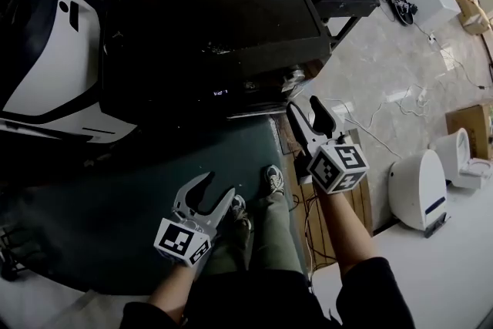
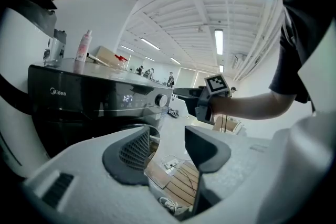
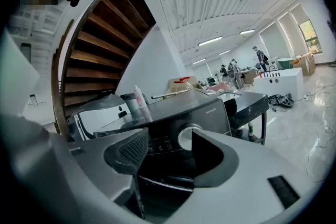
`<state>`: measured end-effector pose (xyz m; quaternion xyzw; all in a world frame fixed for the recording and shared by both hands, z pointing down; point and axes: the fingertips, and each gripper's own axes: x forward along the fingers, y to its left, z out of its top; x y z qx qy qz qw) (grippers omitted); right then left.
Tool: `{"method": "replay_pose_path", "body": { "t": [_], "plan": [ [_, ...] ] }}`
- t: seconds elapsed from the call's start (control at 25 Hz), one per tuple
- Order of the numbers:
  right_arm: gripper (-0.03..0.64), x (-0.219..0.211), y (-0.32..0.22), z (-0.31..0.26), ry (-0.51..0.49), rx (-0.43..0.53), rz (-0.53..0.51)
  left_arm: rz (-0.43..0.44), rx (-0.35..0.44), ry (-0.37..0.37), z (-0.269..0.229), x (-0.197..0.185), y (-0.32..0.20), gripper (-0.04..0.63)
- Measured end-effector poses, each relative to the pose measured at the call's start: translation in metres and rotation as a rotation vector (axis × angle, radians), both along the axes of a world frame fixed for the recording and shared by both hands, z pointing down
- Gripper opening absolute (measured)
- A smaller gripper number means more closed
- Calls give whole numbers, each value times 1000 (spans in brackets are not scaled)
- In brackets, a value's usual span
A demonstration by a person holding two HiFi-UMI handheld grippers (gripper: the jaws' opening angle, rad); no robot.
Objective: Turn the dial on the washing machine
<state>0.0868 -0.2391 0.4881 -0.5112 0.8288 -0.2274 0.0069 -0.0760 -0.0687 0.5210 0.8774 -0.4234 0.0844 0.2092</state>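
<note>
Gaping empty, left claw [image 1: 219,186] and right claw [image 1: 305,105] face the black washing machine [image 1: 208,35] beside pale floor [image 1: 385,73].

The washing machine [image 1: 216,19] is a black front loader standing on the floor, with a flat, glossy dark top. A dark control panel runs across its upper front, with a brand name in pale letters at the panel's left end. Further right, a small display [image 2: 127,98] glows with light digits. The dial [image 2: 162,100] is a round knob with a silvery rim and a lighter face. It sits on the panel just right of the display and juts out from the front. Below the panel the front is dark.
</note>
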Motion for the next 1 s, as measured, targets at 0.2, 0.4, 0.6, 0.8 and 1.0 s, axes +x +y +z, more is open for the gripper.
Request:
{"method": "replay_pose_path", "body": {
  "t": [0.2,0.4,0.6,0.8,1.0],
  "plan": [
    [174,-14,48,-28,86,62,-45,3,70,-2,-33,-10,4,207],
    [117,-33,96,-59,104,90,-77,-3,137,-9,-71,-25,14,194],
    [18,-44,132,-87,106,123,-117,-8,184,-27,-101,-34,28,158],
    [2,-44,168,-105,86,131,-181,-40,213,-55,-123,-32,47,80],
    [2,-35,207,-113,124,142,-286,-107,218,-72,-137,-21,71,12]
  ]
}}
